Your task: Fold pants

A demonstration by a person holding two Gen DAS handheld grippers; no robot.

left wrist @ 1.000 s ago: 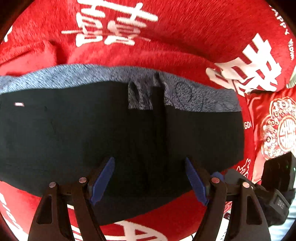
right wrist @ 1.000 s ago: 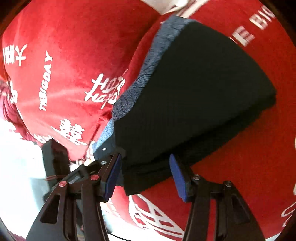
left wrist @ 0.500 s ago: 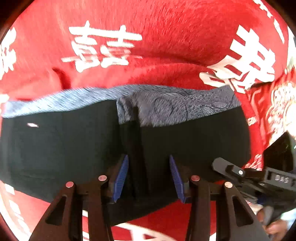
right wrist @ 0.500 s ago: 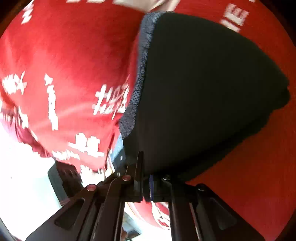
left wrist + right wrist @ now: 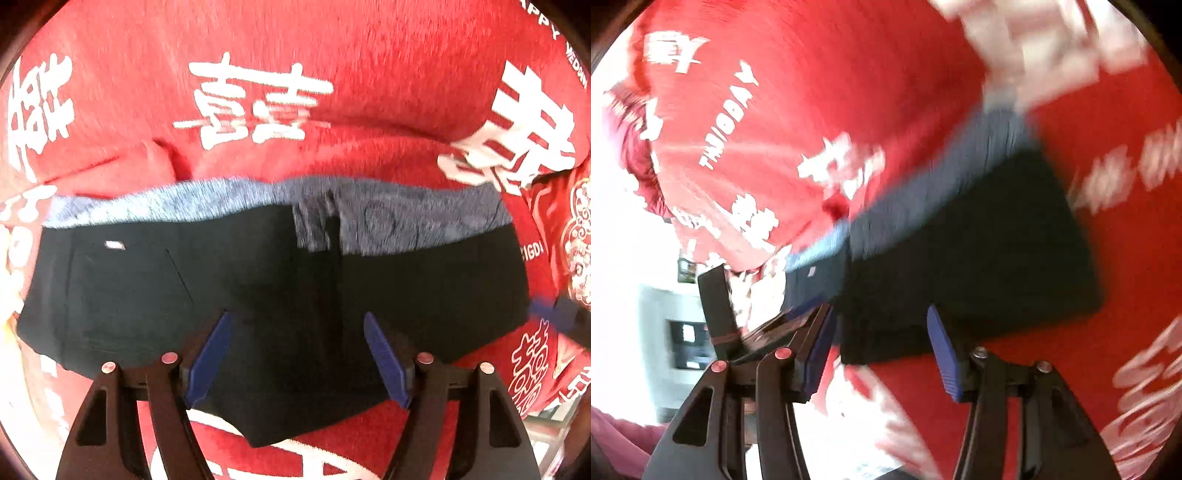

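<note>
The black pants (image 5: 258, 295) with a grey-blue patterned waistband (image 5: 406, 218) lie folded flat on a red blanket. My left gripper (image 5: 295, 358) is open, its blue pads spread over the near edge of the folded pants. In the right wrist view the same pants (image 5: 979, 266) lie as a dark folded block, blurred by motion. My right gripper (image 5: 882, 354) is open and holds nothing, its pads at the near corner of the pants.
The red blanket (image 5: 258, 48) with white characters covers the whole surface. The other gripper's black body (image 5: 720, 306) shows at the left in the right wrist view. The blanket's edge and a bright floor (image 5: 620, 295) lie at the left there.
Both grippers have opened: the right was shut on the pants' corner half a second ago and has let go. The left has spread wider and drawn back slightly.
</note>
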